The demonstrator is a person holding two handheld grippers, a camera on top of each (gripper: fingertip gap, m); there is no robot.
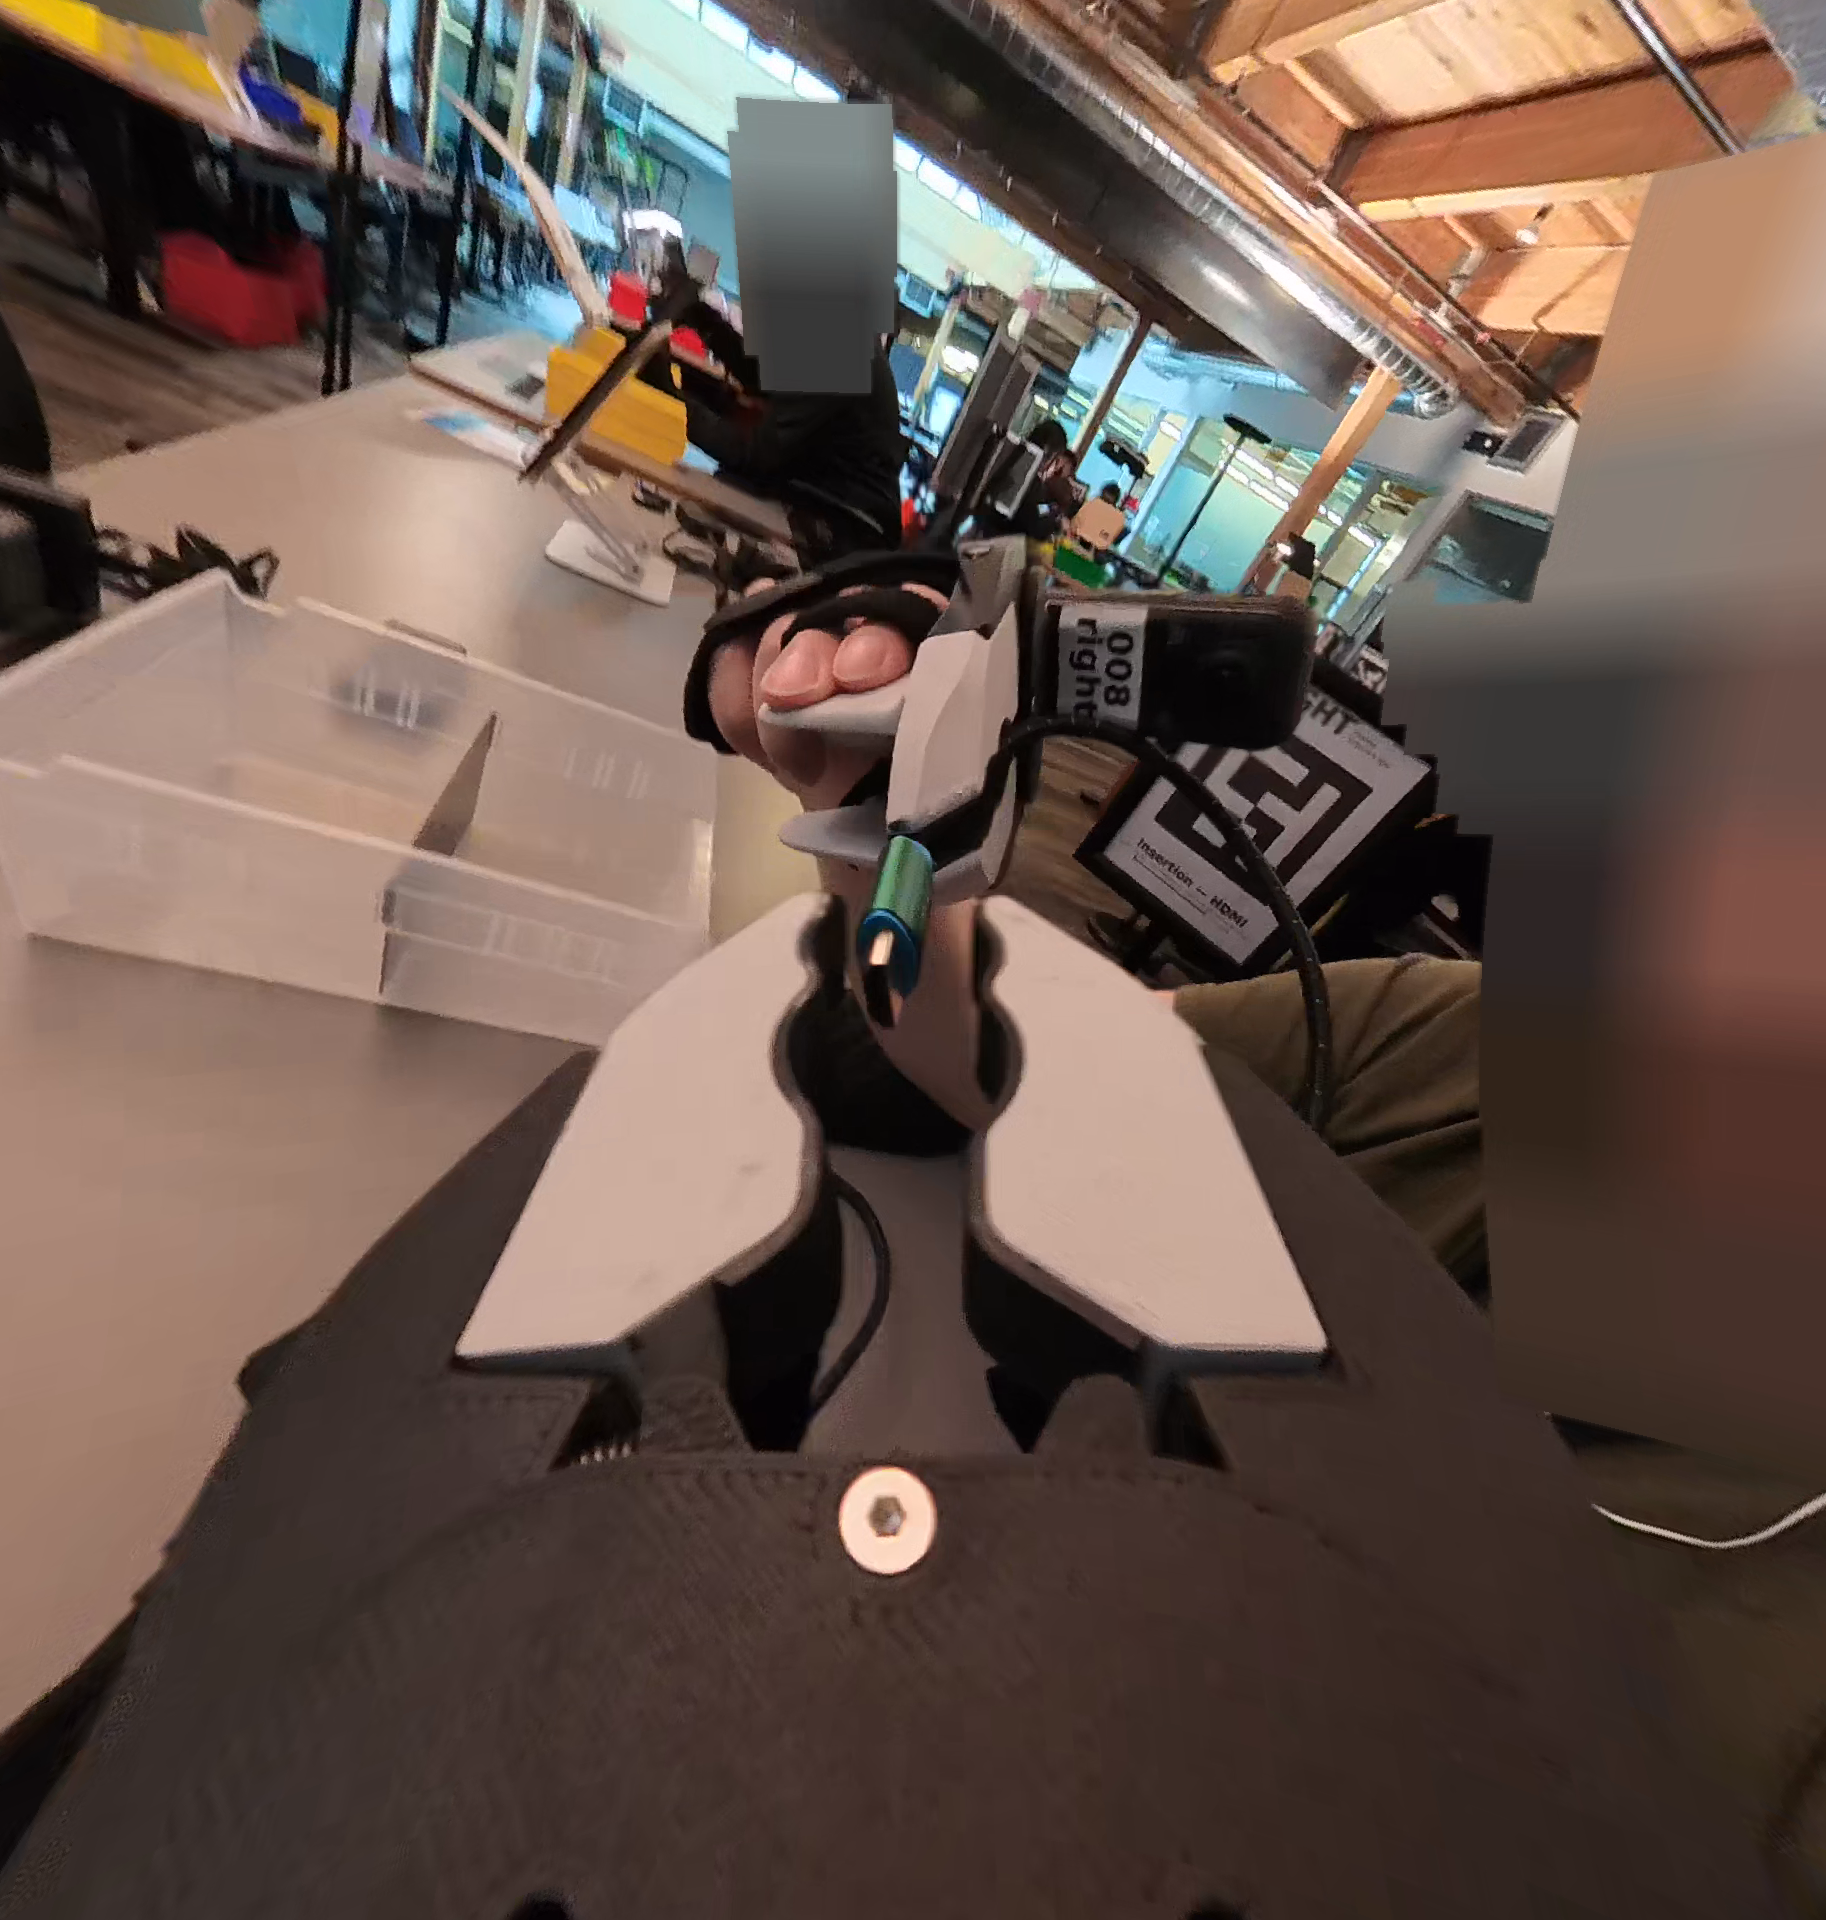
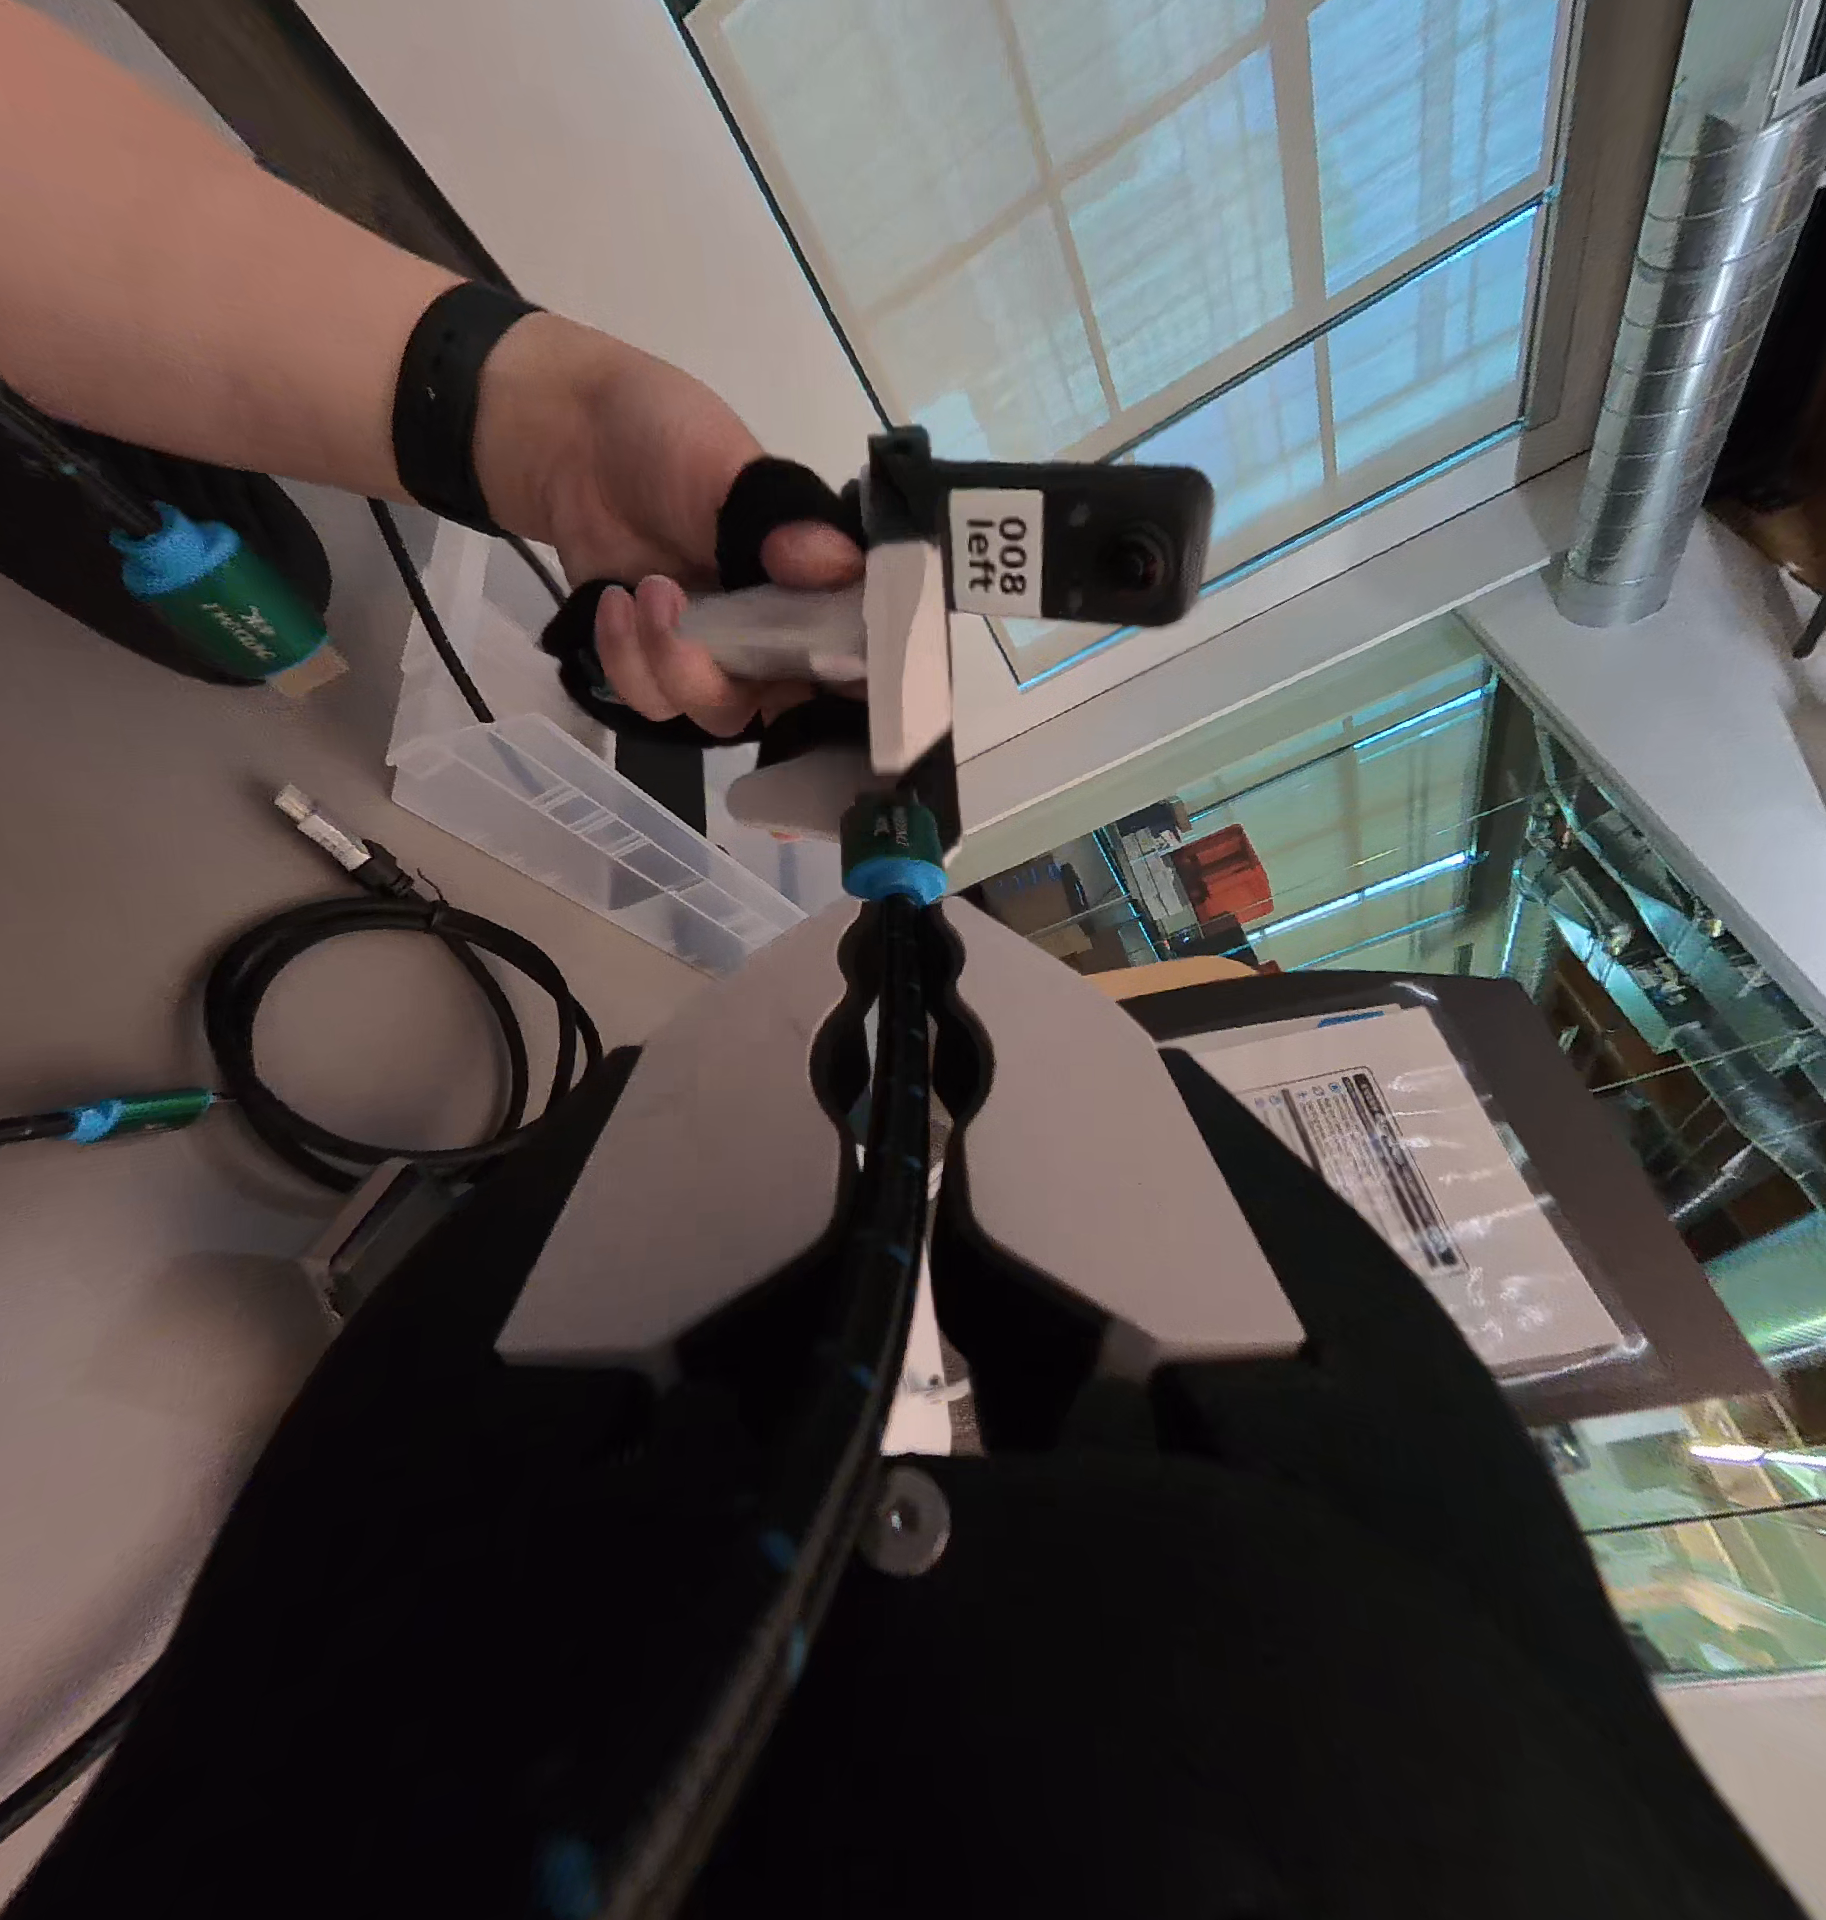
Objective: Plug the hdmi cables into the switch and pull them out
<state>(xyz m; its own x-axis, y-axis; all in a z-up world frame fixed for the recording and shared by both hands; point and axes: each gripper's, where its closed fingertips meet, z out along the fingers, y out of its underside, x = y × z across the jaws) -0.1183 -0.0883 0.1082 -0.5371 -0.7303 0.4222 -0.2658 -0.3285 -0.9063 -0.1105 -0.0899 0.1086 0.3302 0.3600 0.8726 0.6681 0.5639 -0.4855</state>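
My right gripper [image 2: 898,920] is shut on a black braided HDMI cable [image 2: 893,1143], just behind the blue collar of its green plug [image 2: 888,831]. The plug's far end reaches the left gripper's fingers. In the left wrist view the same plug [image 1: 893,894] sits at the tips of my left gripper [image 1: 904,920]. The jaws stand apart on either side of the plug. A second green plug [image 2: 234,613] and a third [image 2: 140,1117] lie on the table. A small dark-and-white box [image 2: 369,1236] is half hidden by my finger.
A clear plastic bin [image 1: 317,790] stands on the grey table [image 1: 161,1195] to the left. A clear divided box [image 2: 597,831], a coiled black cable [image 2: 389,1039] and a small white connector [image 2: 311,831] lie nearby. A black-and-white patterned sign [image 1: 1273,821] and a laminated sheet [image 2: 1408,1195] stand to the right.
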